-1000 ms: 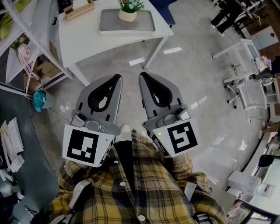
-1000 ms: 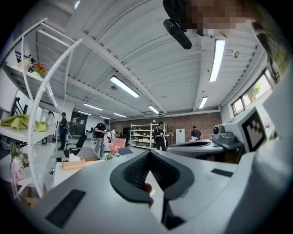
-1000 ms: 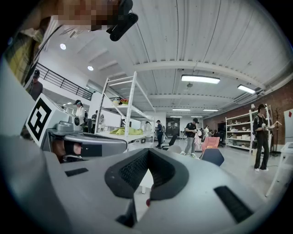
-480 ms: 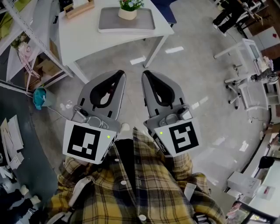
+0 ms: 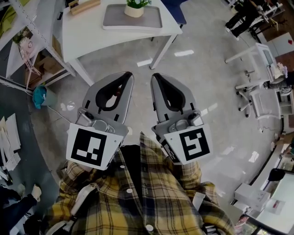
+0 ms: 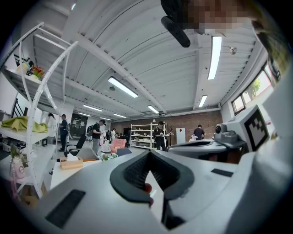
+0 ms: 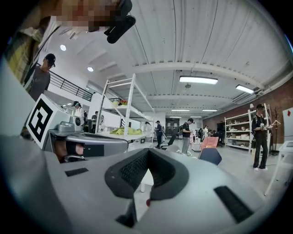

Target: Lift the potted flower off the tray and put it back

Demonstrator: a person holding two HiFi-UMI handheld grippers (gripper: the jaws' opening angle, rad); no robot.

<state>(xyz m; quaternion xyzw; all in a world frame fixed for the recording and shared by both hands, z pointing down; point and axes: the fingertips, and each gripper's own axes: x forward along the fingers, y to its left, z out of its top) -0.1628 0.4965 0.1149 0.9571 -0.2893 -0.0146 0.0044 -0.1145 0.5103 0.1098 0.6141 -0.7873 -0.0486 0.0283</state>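
The potted flower (image 5: 135, 7), green leaves in a cream pot, stands on a grey tray (image 5: 133, 19) on the white table (image 5: 92, 32) at the top of the head view. My left gripper (image 5: 129, 73) and right gripper (image 5: 155, 75) hang side by side over the floor, well short of the table. Both are shut with nothing between their jaws. In the left gripper view the shut left gripper (image 6: 149, 153) points level toward the table, and the flower (image 6: 107, 156) shows small and far off. The right gripper (image 7: 147, 151) also points level.
A wooden tissue box (image 5: 85, 5) sits on the table left of the tray. A white shelf rack (image 5: 27, 46) stands at the left, with a teal object (image 5: 39, 97) on the floor beside it. White carts (image 5: 257, 92) stand at the right. Several people (image 6: 98, 135) stand in the background.
The table with the tray and flower has slid toward the top edge of the head view. Both grippers have stayed shut and side by side, shifted slightly.
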